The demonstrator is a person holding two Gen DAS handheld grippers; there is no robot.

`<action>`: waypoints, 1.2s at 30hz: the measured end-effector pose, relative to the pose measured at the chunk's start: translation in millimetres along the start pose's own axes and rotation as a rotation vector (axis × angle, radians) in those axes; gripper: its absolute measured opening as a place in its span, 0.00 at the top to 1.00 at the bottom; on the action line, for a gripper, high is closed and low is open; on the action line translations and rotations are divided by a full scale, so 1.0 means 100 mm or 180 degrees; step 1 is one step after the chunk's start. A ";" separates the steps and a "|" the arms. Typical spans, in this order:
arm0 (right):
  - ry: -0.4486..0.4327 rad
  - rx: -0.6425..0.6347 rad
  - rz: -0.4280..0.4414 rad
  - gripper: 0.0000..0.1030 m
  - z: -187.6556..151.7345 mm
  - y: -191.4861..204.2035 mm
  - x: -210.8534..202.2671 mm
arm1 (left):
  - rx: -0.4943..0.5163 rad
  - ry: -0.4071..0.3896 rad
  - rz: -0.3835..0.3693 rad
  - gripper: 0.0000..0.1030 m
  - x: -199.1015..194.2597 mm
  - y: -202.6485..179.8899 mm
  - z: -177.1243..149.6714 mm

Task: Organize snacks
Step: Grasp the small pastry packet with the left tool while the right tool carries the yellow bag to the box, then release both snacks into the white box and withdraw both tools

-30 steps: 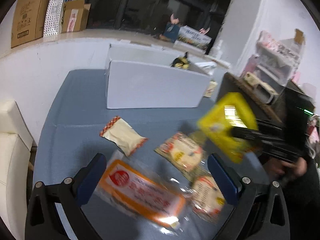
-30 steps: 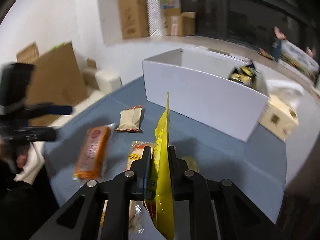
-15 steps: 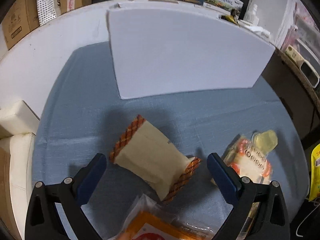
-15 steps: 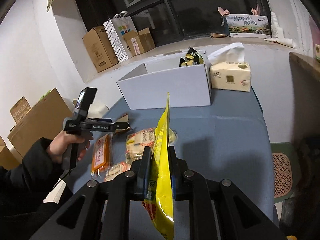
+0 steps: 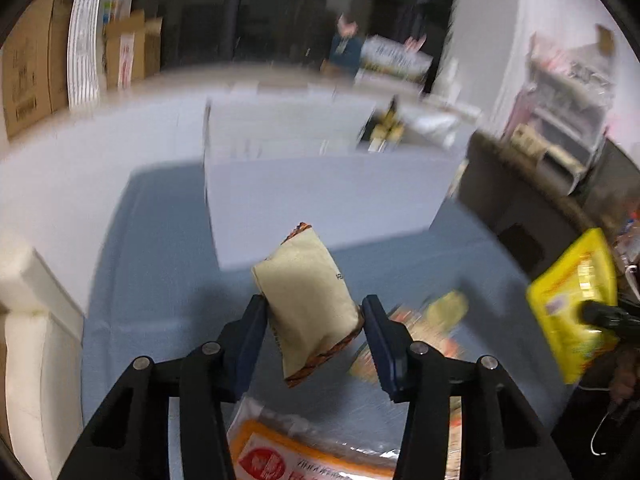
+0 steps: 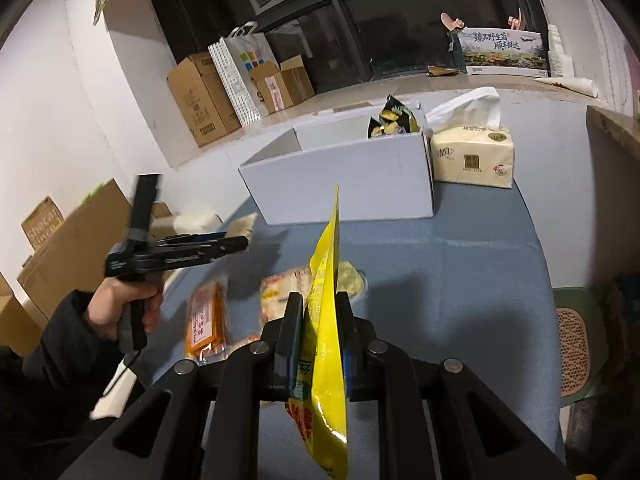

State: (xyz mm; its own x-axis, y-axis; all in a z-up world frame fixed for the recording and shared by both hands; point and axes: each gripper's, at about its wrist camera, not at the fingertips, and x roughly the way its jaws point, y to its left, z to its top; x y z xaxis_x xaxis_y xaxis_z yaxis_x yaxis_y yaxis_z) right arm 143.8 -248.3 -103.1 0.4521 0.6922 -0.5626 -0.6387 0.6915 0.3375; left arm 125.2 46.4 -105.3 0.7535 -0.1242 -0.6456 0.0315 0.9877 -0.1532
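Two hand-held grippers are in use: the left hand-held gripper clamps one beige paper-look snack packet with brown crimped ends, lifted above the blue cloth-covered surface, and the right hand-held gripper is closed on one glossy yellow snack pouch, held edge-up. One open white cardboard box at the surface's far side holds one dark-and-yellow bag; one tissue pack stands just beside it. One orange packet and at least one pale wrapped snack lie loose on the surface; its right half is bare.
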 end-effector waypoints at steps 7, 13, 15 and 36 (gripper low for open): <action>-0.0215 -0.0069 0.0089 0.84 0.46 0.11 0.05 | 0.0123 -0.0417 -0.0251 0.48 -0.47 -0.13 0.46; -0.0412 -0.0306 0.0134 0.84 1.13 0.31 0.22 | 0.0201 -0.0650 -0.0346 0.48 -0.41 -0.14 1.02; -0.0438 -0.0328 0.0118 0.84 1.35 0.32 0.33 | 0.0211 -0.0709 -0.0353 0.48 -0.36 -0.13 1.23; -0.0174 0.0001 -0.0417 0.00 2.37 -0.17 1.49 | -0.0112 -0.0184 -0.0261 0.00 0.74 0.50 1.66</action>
State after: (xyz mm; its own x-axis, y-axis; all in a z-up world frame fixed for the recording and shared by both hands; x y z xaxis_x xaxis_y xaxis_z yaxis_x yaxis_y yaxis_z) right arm 369.4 -108.2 -13.5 0.5648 0.6062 -0.5599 -0.5717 0.7768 0.2642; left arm 291.1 102.5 -36.3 0.7861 -0.1977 -0.5856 0.0722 0.9704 -0.2306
